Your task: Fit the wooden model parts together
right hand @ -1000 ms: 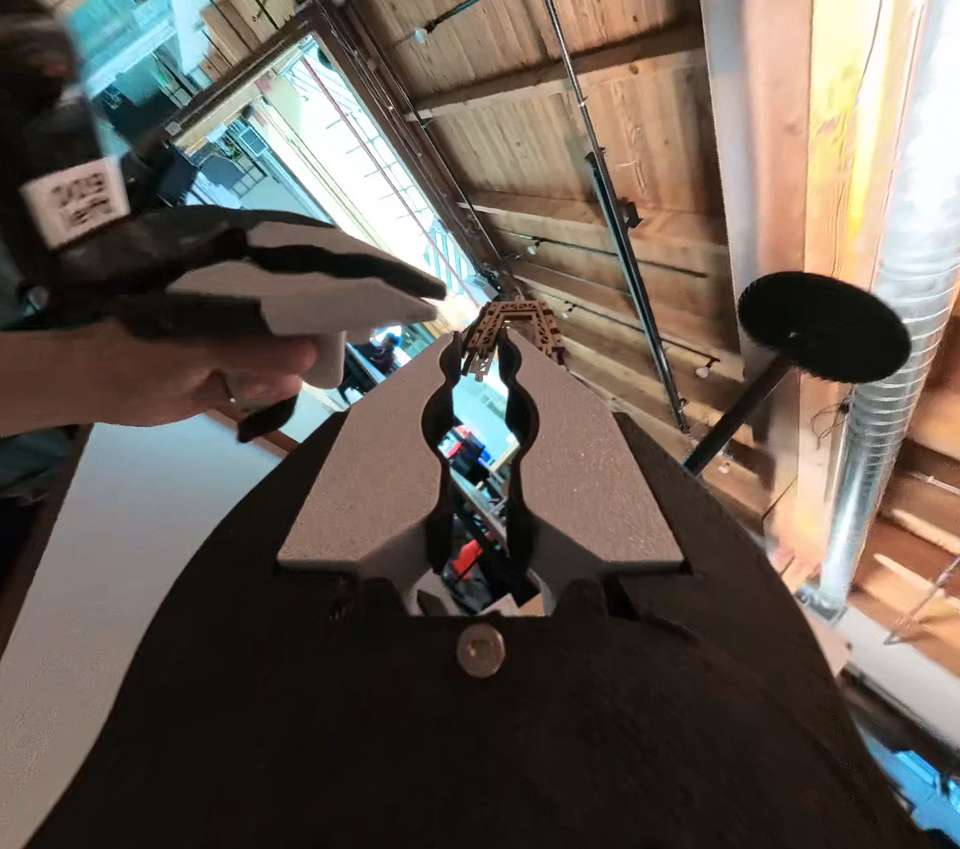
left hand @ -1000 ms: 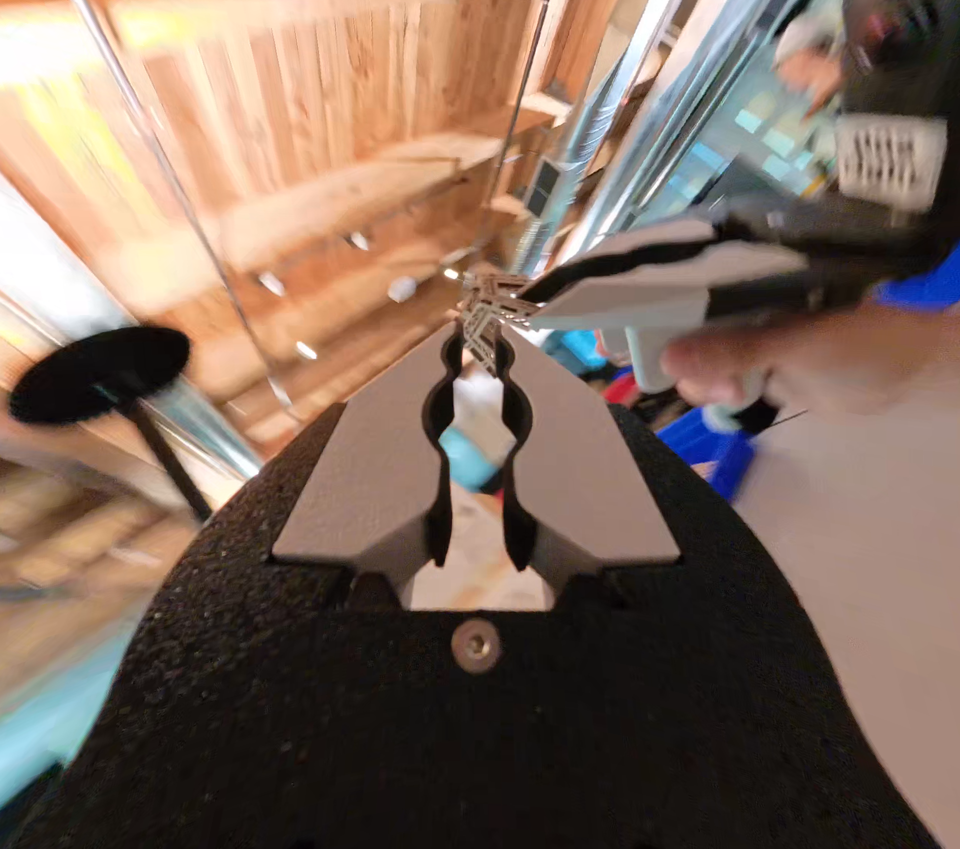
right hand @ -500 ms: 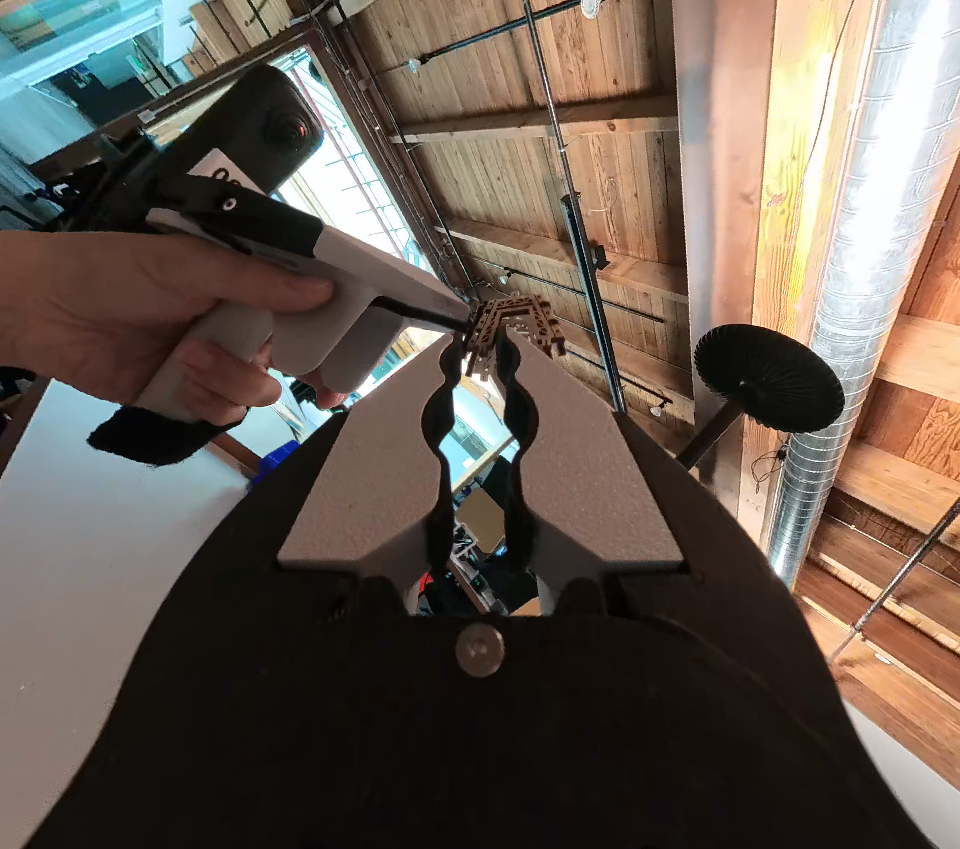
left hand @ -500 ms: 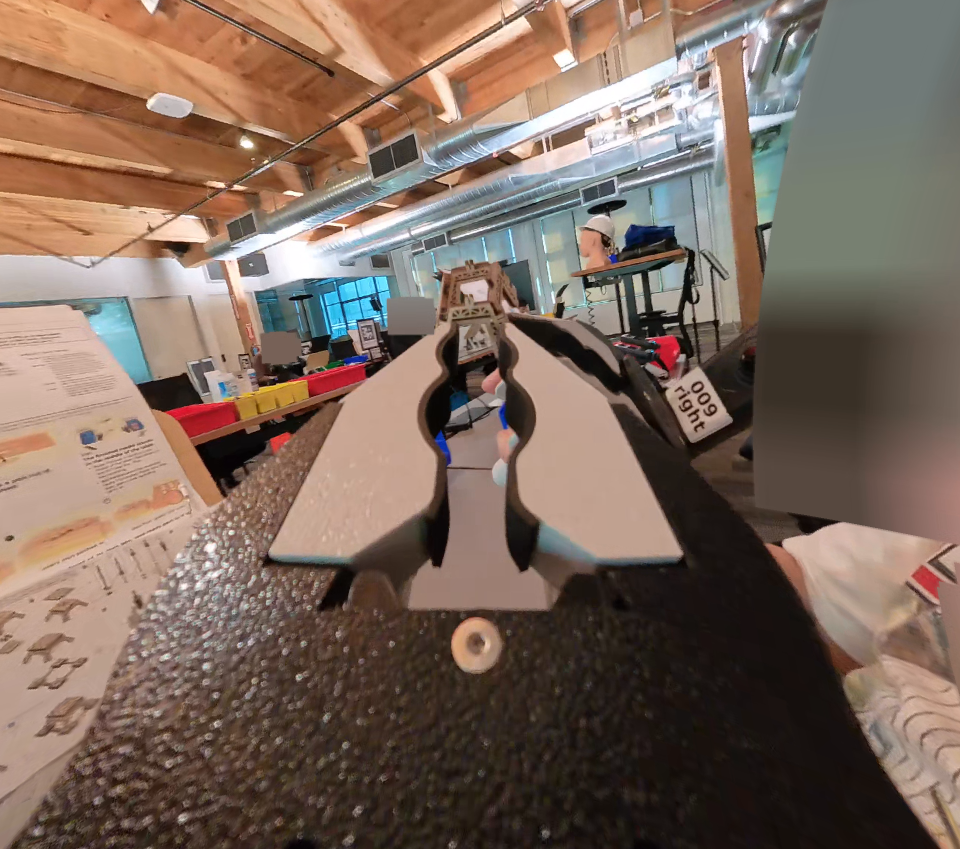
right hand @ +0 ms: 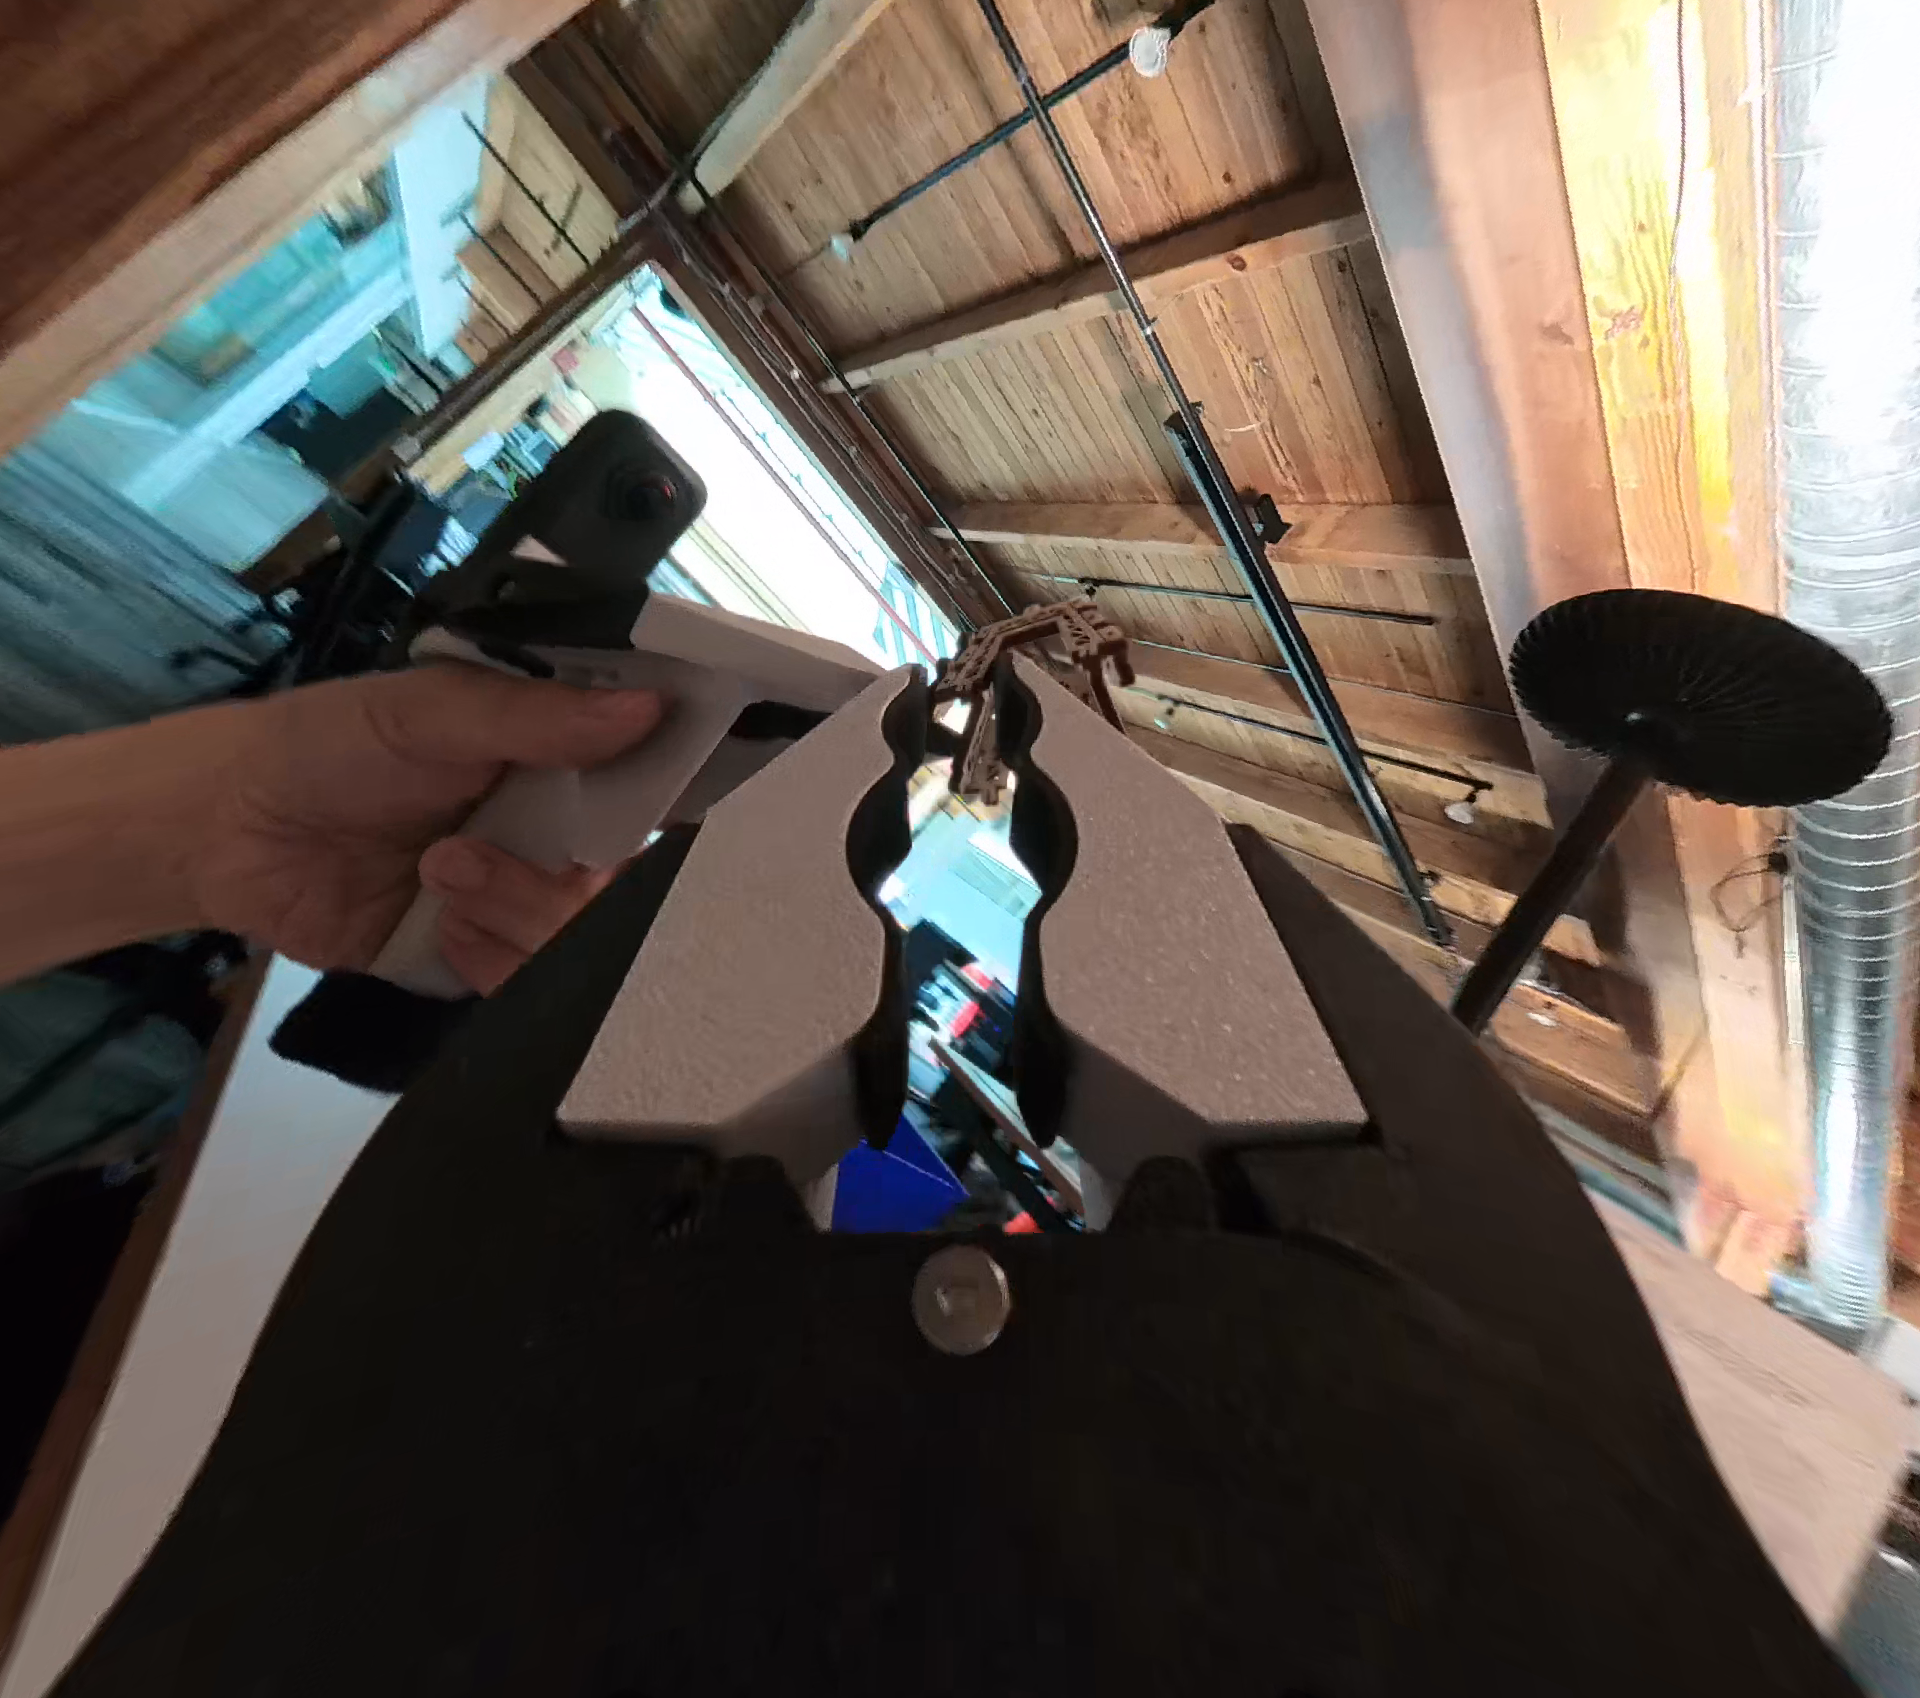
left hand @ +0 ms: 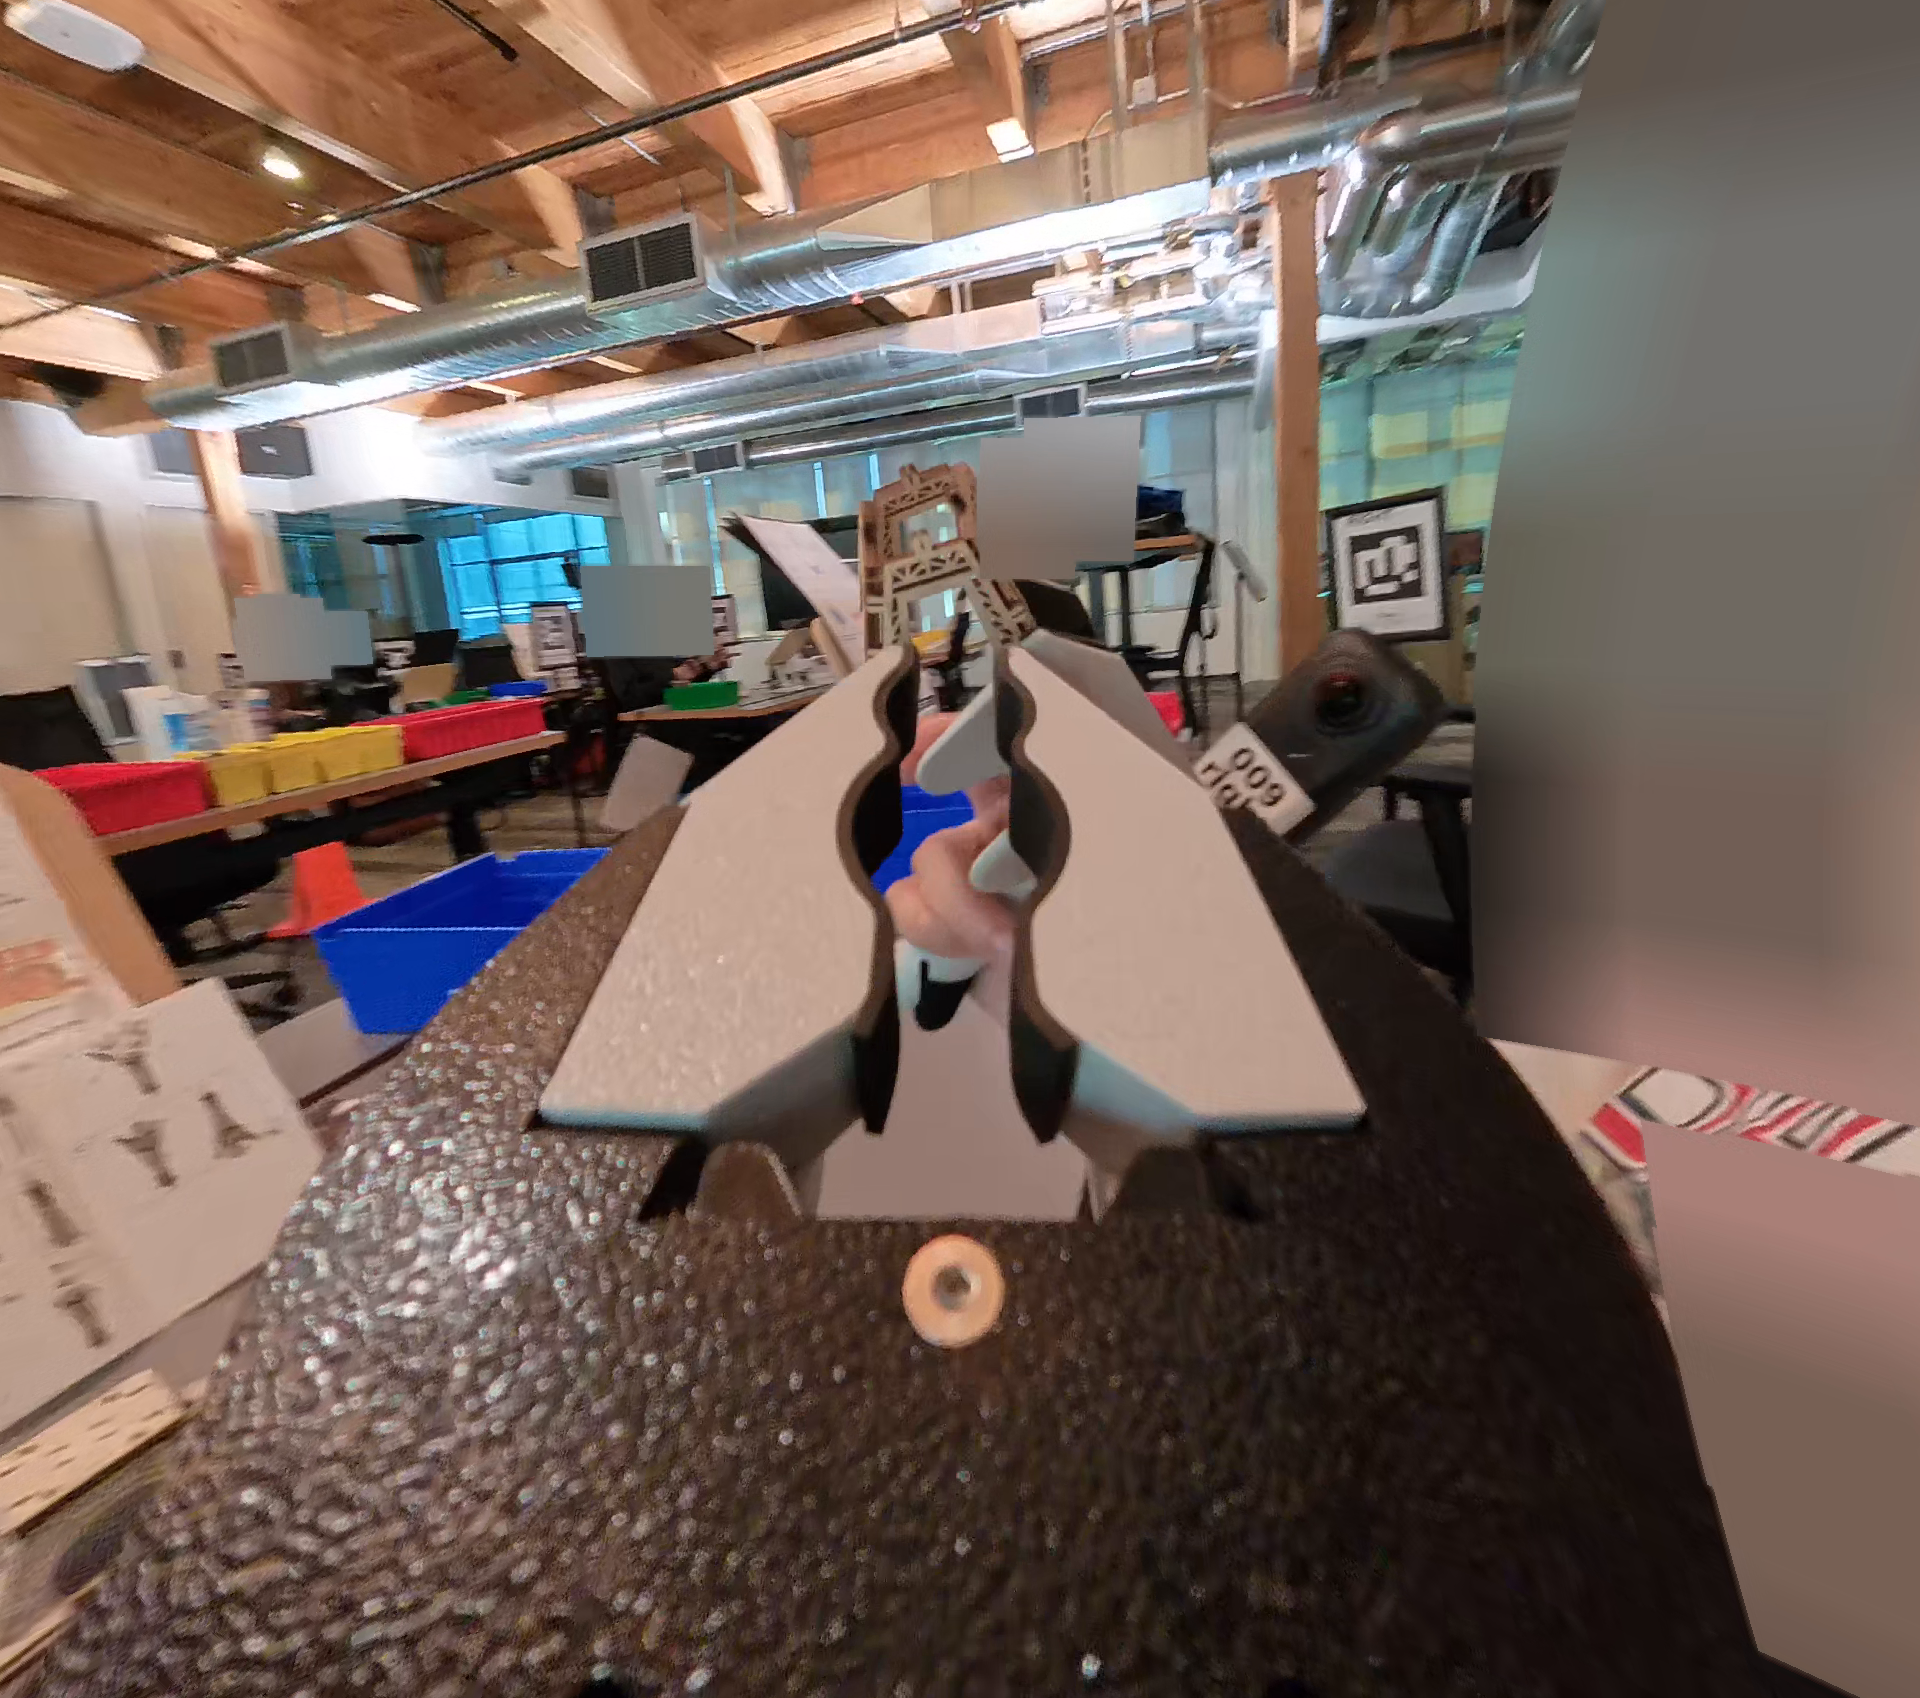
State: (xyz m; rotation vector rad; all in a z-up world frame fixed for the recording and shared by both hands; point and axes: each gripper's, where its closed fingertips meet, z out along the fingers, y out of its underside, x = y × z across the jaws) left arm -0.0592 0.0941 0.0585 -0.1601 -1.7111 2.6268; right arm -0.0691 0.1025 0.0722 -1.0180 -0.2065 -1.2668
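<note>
At far left of the left wrist view, blue bins (left hand: 447,931) sit behind an instruction sheet (left hand: 114,1160). Centre, the left gripper (left hand: 956,661) pinches the wooden lattice model (left hand: 920,568) at its tips. Opposite, the right gripper (right hand: 961,682) clamps that same model (right hand: 1023,661) against the ceiling beams (right hand: 1143,277).

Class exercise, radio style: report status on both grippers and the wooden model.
Left gripper shut on wooden model, held aloft. Right gripper pinching the same model. Nothing in the way.
</note>
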